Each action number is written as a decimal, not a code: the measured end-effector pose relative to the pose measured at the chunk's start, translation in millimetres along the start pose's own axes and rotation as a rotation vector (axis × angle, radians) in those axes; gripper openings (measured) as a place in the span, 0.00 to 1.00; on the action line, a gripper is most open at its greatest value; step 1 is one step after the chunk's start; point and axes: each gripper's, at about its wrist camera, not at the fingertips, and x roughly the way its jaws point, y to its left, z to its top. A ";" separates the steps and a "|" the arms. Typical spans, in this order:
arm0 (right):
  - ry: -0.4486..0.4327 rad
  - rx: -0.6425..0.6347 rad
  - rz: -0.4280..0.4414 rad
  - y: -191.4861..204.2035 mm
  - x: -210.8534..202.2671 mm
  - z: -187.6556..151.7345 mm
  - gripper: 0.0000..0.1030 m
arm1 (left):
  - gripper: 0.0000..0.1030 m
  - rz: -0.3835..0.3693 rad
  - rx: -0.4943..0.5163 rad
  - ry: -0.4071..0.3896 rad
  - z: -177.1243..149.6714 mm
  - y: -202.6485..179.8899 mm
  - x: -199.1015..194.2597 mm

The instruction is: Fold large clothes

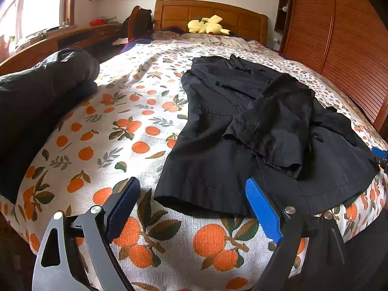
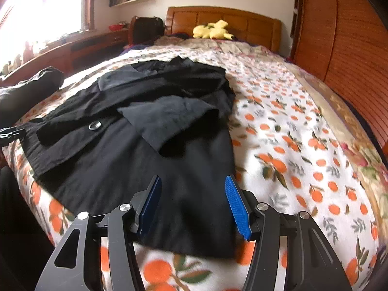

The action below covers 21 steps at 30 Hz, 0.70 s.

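A: Where was the black coat (image 1: 218, 145)?

B: Spread on the orange-print bedspread (image 1: 135, 145), both sleeves crossed over its front, hem toward the grippers.

A: And the fingers?

B: The left gripper (image 1: 194, 206) and right gripper (image 2: 192, 203) both stood spread with nothing gripped, poised over the hem.

A: How would it handle?

B: Soft, limp, probably rather heavy. I'd pinch the two hem corners.

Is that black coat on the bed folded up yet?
Partly: the black coat lies mostly spread on the bedspread, with one sleeve folded across its front.
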 end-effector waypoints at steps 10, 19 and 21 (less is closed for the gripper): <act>0.053 0.029 -0.001 -11.7 -2.2 -9.4 0.51 | 0.91 0.001 0.017 0.003 -2.5 -2.5 4.6; 0.038 0.034 0.098 -5.6 -7.6 -7.4 0.24 | 0.92 0.001 0.024 0.001 -5.1 -3.1 6.6; 0.022 0.035 0.111 -1.9 -12.1 -3.9 0.24 | 0.92 -0.001 0.021 -0.001 -5.6 -4.0 6.5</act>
